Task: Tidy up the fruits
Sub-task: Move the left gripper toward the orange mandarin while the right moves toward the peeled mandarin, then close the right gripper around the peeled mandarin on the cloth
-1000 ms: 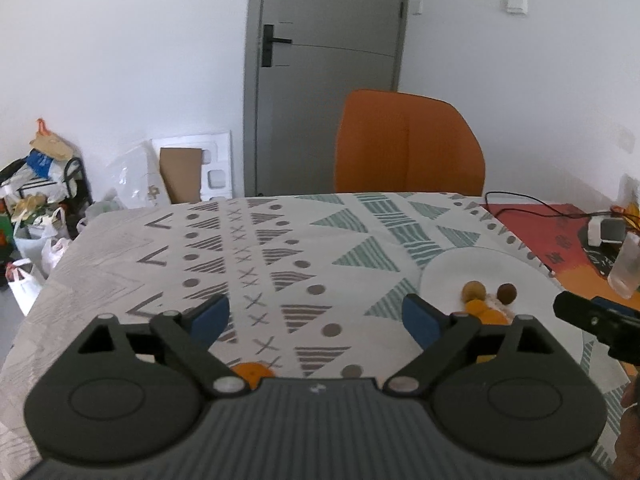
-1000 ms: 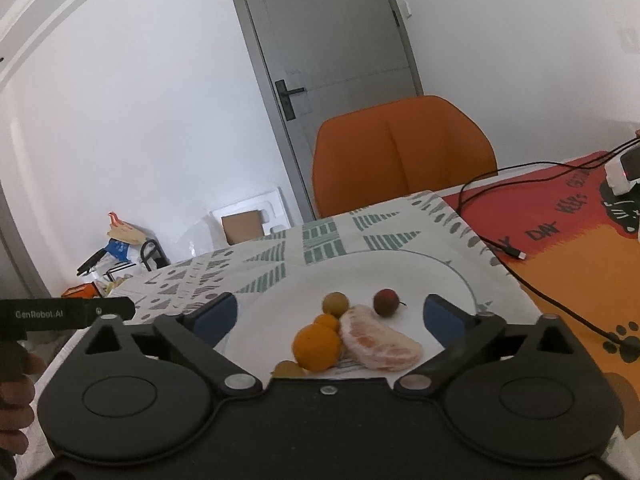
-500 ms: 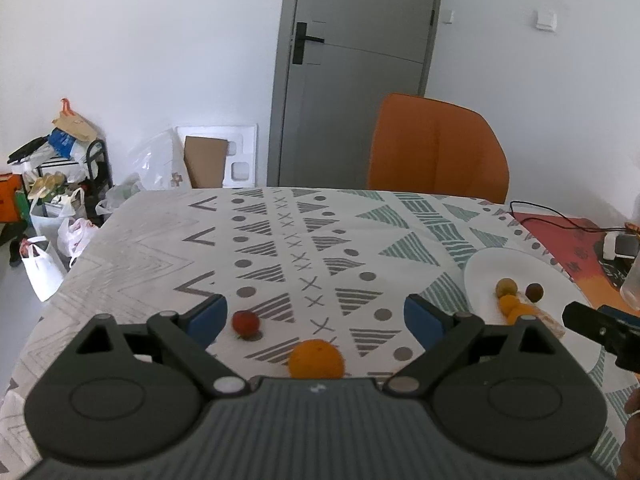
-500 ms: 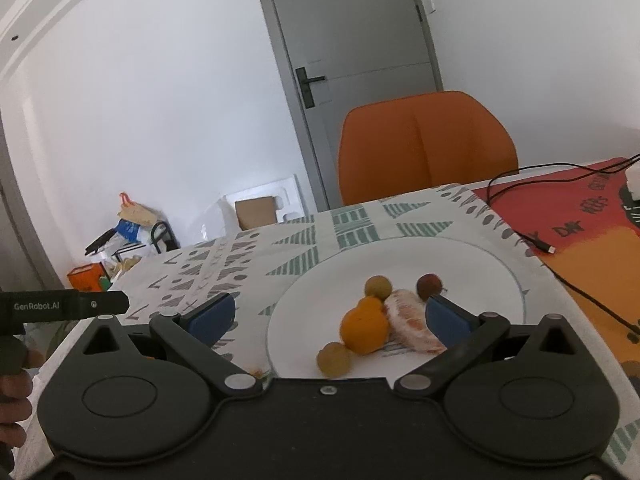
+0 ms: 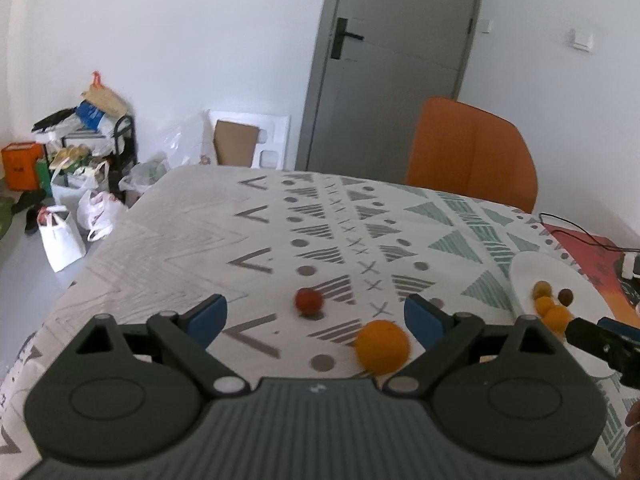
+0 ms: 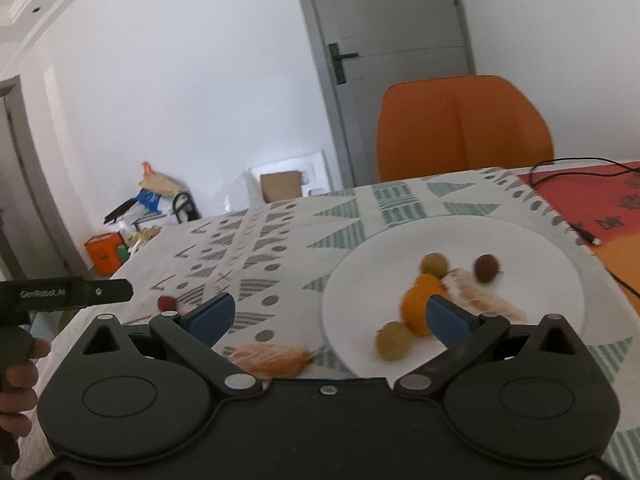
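Since the orange (image 5: 382,346) is round, firm and likely to roll, grip across its middle; left gripper (image 5: 316,314) and right gripper (image 6: 327,312) jaws both gape empty.

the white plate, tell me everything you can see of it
The white plate is round, plain and smooth, likely ceramic, lying flat on the patterned tablecloth near the table's right side. On it sit two yellowish round fruits, a dark red one, an orange citrus and pale peeled segments. The open right gripper hovers over its near rim; whether anything touches is unclear. The image is blurred.
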Action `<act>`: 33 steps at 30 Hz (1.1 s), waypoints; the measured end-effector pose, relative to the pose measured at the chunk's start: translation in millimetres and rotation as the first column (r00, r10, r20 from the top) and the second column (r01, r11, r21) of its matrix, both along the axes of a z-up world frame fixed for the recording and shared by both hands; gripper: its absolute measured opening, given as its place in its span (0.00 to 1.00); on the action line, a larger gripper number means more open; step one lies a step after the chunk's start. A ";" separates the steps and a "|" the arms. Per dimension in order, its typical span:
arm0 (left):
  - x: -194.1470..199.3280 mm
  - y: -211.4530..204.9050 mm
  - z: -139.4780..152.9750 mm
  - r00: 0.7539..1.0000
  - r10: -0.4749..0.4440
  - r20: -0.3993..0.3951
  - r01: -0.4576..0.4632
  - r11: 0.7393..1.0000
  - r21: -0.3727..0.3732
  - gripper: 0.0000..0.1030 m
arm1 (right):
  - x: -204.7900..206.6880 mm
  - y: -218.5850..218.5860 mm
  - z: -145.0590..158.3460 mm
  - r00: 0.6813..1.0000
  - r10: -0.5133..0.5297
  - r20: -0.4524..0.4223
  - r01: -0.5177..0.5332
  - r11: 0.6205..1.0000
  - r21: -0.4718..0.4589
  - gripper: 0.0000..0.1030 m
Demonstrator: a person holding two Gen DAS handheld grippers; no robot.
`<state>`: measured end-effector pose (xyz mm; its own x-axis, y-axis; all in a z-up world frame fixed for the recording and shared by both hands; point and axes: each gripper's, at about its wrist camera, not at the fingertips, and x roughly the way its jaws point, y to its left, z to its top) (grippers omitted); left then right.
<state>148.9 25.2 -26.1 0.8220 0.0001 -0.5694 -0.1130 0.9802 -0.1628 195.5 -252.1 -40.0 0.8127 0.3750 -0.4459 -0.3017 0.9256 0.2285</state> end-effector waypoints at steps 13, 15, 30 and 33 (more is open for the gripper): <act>-6.3 27.3 -22.7 0.998 0.036 -0.043 -0.038 0.998 -0.044 0.92 | -3.9 40.5 -11.7 0.995 0.097 -0.039 -0.100 0.992 -0.077 0.89; -8.4 29.3 -25.3 0.998 0.038 -0.050 -0.041 0.998 -0.053 0.92 | -5.1 42.6 -10.8 0.995 0.093 -0.035 -0.096 0.992 -0.087 0.84; -14.9 36.6 -33.4 0.998 0.019 -0.056 -0.024 0.995 -0.093 0.92 | 5.8 63.5 -29.5 0.988 0.090 -0.126 -0.107 0.985 -0.139 0.71; -14.5 39.1 -35.2 0.998 0.025 -0.060 -0.031 0.995 -0.097 0.92 | 8.0 71.5 -31.0 0.987 0.097 -0.126 -0.117 0.980 -0.161 0.71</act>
<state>134.4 64.3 -61.2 0.7874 -0.0357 -0.6154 -0.1523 0.9561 -0.2503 203.5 -180.6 -71.1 0.7101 0.3691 -0.5996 -0.3817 0.9174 0.1127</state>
